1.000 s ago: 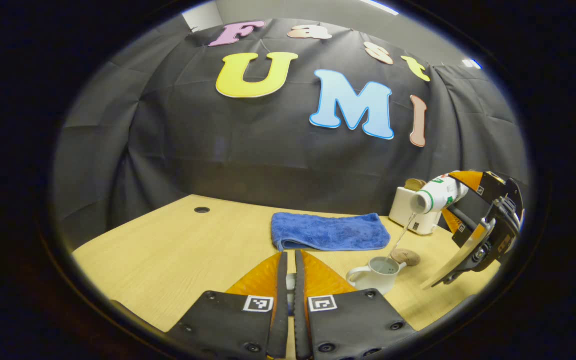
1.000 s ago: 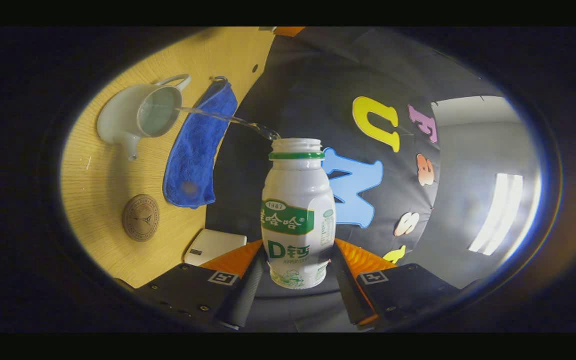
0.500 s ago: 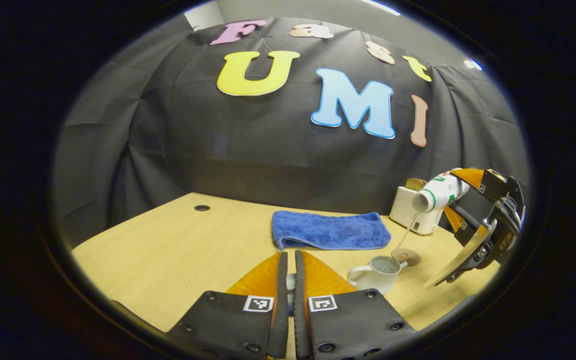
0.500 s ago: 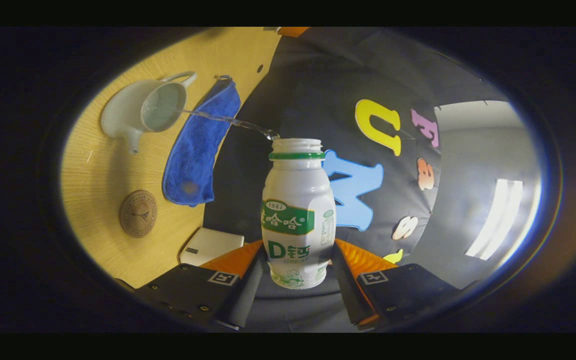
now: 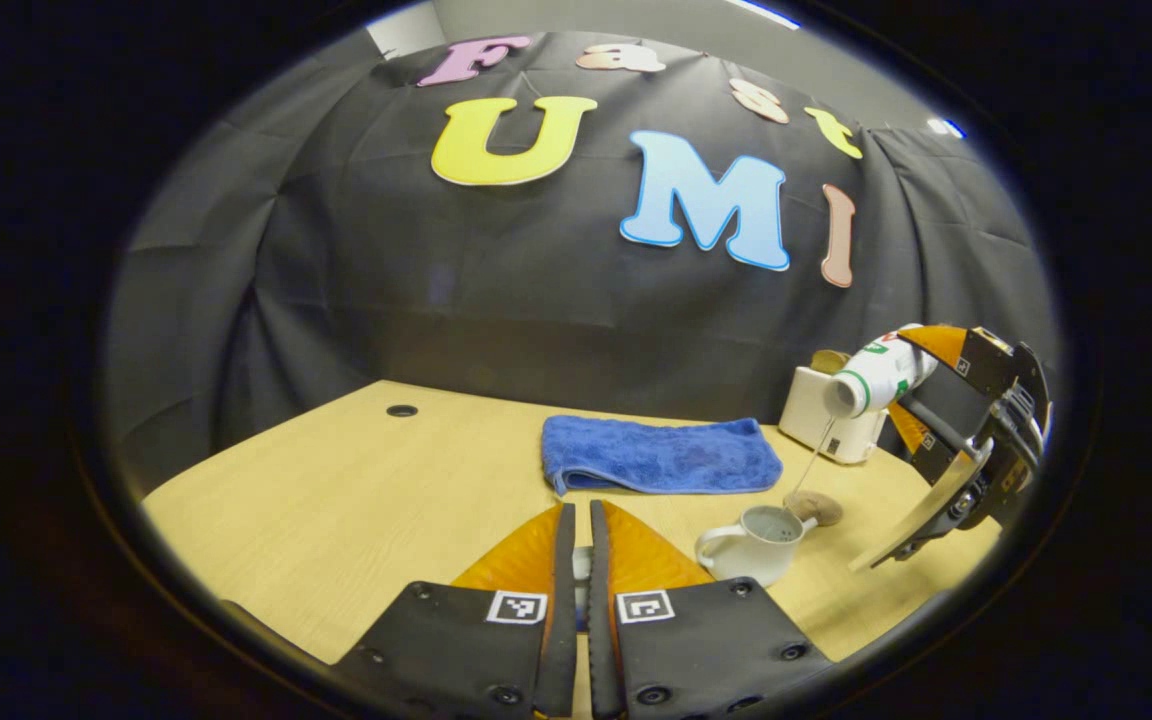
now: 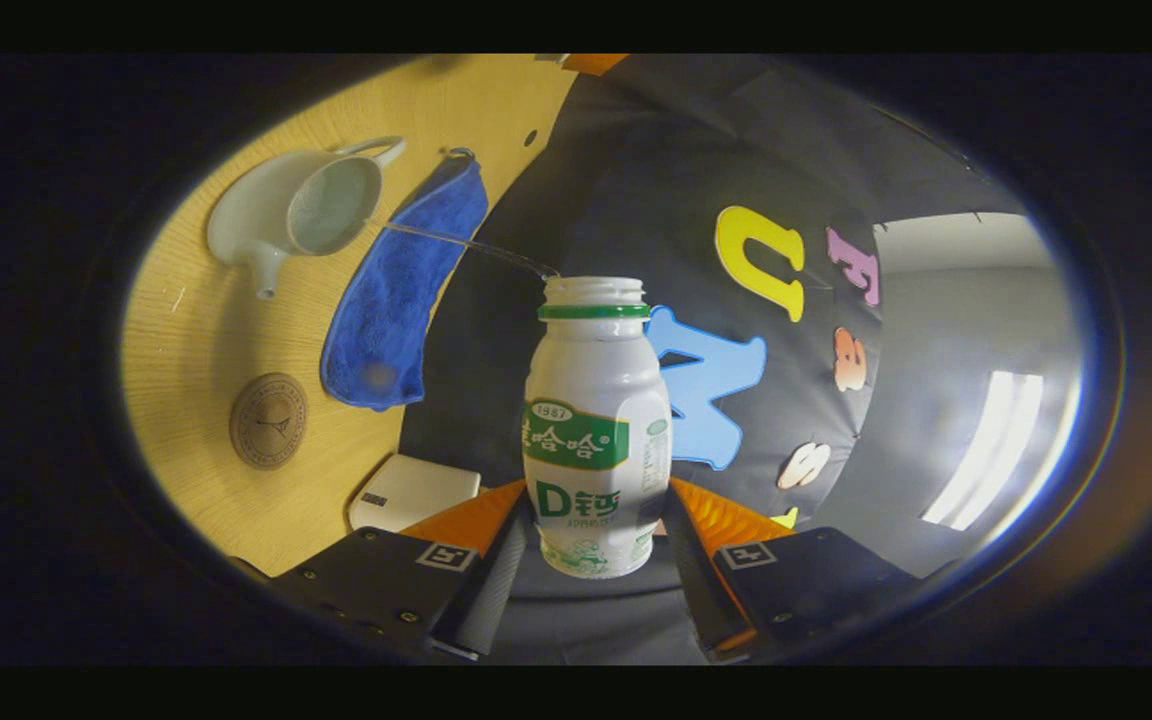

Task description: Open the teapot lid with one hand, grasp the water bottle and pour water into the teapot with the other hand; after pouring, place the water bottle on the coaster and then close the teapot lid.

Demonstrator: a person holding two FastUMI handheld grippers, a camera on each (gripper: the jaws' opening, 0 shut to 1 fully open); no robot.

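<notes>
R gripper [image 6: 591,560] clamps water bottle [image 6: 591,430] tipped sideways w/ mouth above open teapot [image 5: 754,543] so stream lands inside; L gripper [image 5: 576,590] fingers pinched together, prob. holding lid clear; coaster [image 6: 268,421] nearby awaits bottle.

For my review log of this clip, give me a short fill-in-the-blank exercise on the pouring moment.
1. The right hand-held gripper is shut on the ____.
2. A thin stream of water runs from the bottle into the open ____.
3. The folded towel is ____ in colour.
4. The coaster has ____ standing on it.

Missing: bottle; teapot; blue; nothing
</notes>
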